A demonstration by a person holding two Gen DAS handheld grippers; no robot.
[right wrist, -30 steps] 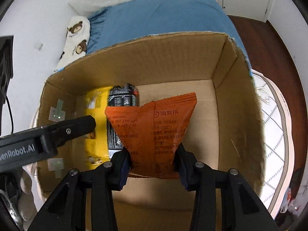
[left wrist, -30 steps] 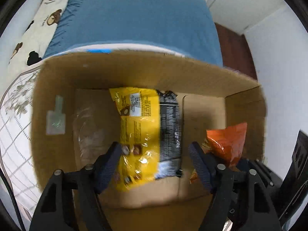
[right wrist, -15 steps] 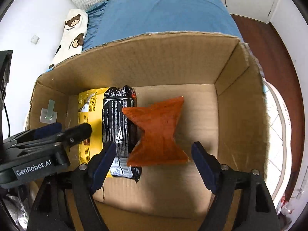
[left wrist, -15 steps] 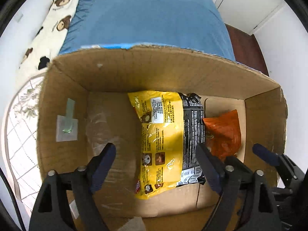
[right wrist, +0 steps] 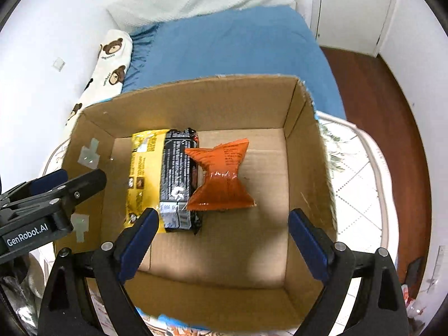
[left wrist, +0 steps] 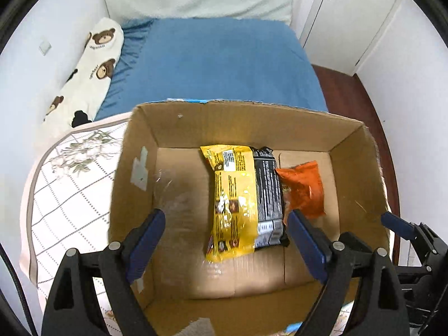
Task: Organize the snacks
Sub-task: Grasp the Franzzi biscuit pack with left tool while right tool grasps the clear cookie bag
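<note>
Two snacks, the yellow packet (right wrist: 145, 179) and orange packet (right wrist: 221, 176), lie in the box (right wrist: 196, 103) ahead of both empty, spread-open hand-held grippers, left (left wrist: 226, 240) and right (right wrist: 221, 238); whether more remain is not visible.

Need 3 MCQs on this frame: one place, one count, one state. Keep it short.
1. Where does the orange packet lie?
A. on the bed
B. in the cardboard box, right of the yellow and black packet
C. on the floor

2. How many packets lie in the box?
A. two
B. four
C. none

3. How is the right gripper?
A. shut on the orange packet
B. out of view
C. open, holding nothing

Answers: B, both packets lie side by side on the box floor; A, one yellow and black, one orange; C, its fingers stand wide apart above the box.
</note>
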